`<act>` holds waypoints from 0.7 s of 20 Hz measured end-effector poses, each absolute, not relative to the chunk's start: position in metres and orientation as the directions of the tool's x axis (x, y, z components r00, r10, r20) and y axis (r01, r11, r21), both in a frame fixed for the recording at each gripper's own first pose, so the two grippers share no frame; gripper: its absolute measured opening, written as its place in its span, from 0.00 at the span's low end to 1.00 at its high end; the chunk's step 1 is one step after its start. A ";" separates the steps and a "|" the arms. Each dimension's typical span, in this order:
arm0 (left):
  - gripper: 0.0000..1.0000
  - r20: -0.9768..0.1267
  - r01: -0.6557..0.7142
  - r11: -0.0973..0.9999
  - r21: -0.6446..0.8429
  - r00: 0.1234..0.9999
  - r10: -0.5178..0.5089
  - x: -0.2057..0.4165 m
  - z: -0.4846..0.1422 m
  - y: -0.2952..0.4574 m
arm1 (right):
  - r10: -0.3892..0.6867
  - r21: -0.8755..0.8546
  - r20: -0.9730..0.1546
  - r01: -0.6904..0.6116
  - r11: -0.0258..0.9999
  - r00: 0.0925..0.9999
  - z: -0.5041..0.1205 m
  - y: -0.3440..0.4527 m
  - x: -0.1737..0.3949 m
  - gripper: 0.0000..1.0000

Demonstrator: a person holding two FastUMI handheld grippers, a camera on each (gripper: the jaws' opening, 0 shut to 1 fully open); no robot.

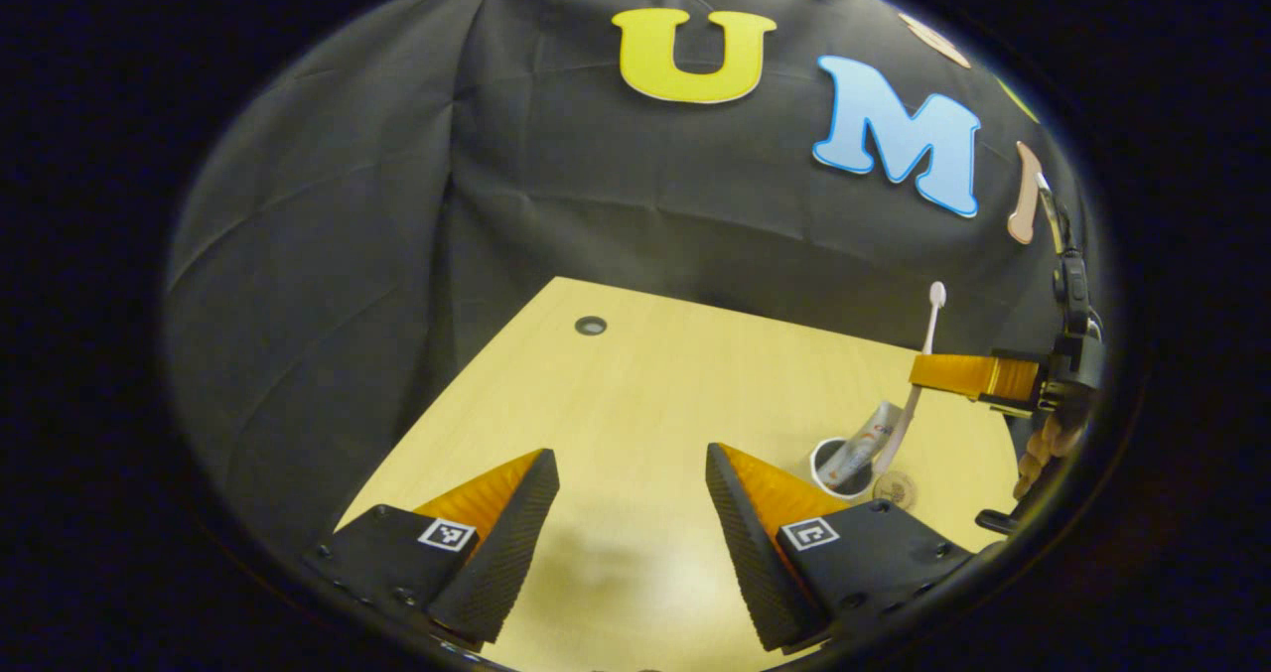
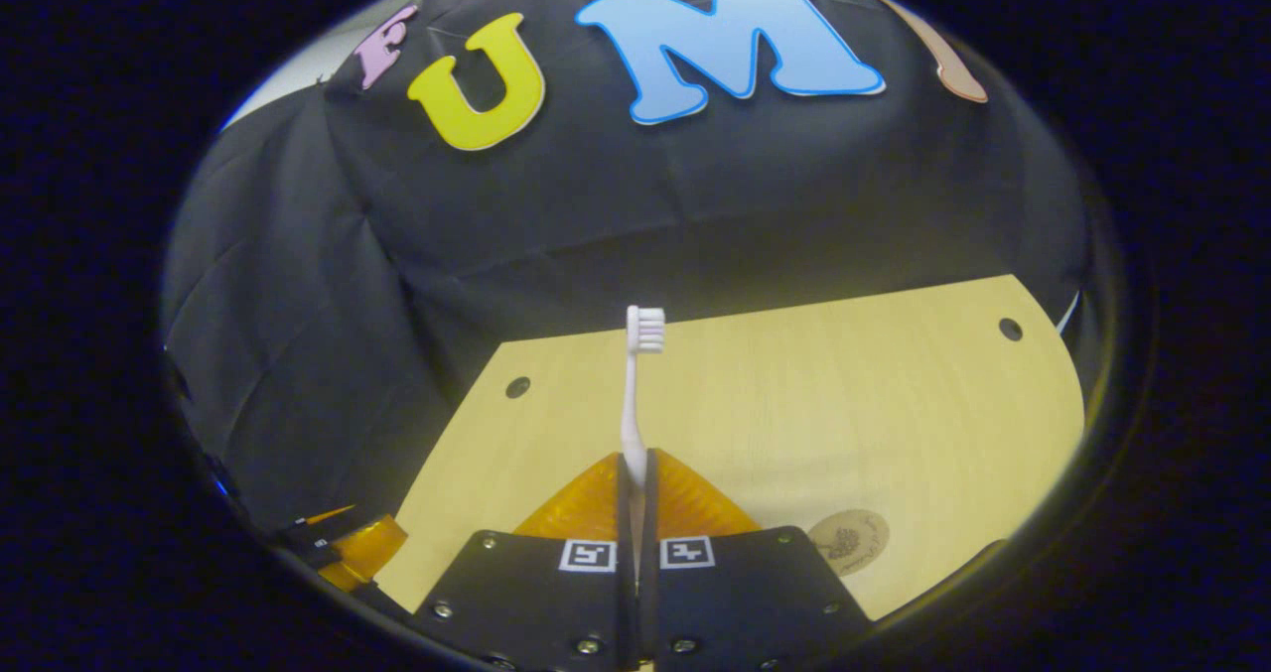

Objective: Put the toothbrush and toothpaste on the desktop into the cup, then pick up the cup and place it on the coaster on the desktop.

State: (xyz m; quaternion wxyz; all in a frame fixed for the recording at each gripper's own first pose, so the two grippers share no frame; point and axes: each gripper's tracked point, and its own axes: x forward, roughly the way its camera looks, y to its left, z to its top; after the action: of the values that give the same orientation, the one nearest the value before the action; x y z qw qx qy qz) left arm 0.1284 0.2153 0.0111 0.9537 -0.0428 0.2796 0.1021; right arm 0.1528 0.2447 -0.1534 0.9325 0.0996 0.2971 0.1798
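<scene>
A: Item one, largest: the desk (image 1: 645, 394).
B: Pale wood, across the lower half of both views. A round hole (image 1: 591, 326) near its far edge, upper left of centre in the left gripper view.

A: Item two: left gripper (image 1: 632, 513).
B: Bottom centre of the left gripper view, fingers spread wide, nothing between them, above bare desk.

A: Item three: right gripper (image 2: 635, 473).
B: Bottom centre of the right gripper view, clenched on the toothbrush (image 2: 635, 394). The brush stands upright out of the closed fingers, bristle head at frame centre. In the left gripper view the same gripper sits at the right edge, a hand (image 1: 1053, 439) behind it.

A: Item four: cup (image 1: 844, 469).
B: White, right of centre in the left gripper view, standing on the desk. The brush's lower end reaches its rim; whether it rests inside I cannot tell for sure.

A: Item five: toothpaste (image 1: 862, 442).
B: Tube leaning in the cup, upper end above the rim.

A: Item six, smallest: coaster (image 2: 847, 541).
B: Round disc, flat on the desk, lower right in the right gripper view; in the left gripper view, just beside the cup.
</scene>
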 end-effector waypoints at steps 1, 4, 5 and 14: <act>0.96 -0.548 -0.230 0.973 -0.020 0.817 0.181 0.122 0.010 0.223 | 0.380 0.256 -0.508 -0.285 0.924 0.773 -0.155 0.246 0.149 0.02; 0.96 -0.565 -0.251 0.968 -0.001 0.799 0.207 0.103 0.007 0.239 | 0.354 0.157 -0.448 -0.317 0.935 0.821 -0.156 0.254 0.148 0.02; 0.96 -0.570 -0.255 0.967 0.010 0.793 0.215 0.096 0.006 0.244 | 0.349 0.128 -0.431 -0.327 0.936 0.832 -0.157 0.255 0.147 0.02; 0.96 -0.591 -0.246 0.967 0.072 0.770 0.240 0.072 -0.005 0.245 | 0.358 0.018 -0.320 -0.372 0.928 0.877 -0.172 0.264 0.143 0.10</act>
State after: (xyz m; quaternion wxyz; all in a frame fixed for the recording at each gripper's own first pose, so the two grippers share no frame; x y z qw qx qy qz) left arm 0.0724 0.2454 -0.0048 0.9407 -0.0049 0.3136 0.1292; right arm 0.1434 0.2645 -0.1721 0.9686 -0.0219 0.1612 0.1883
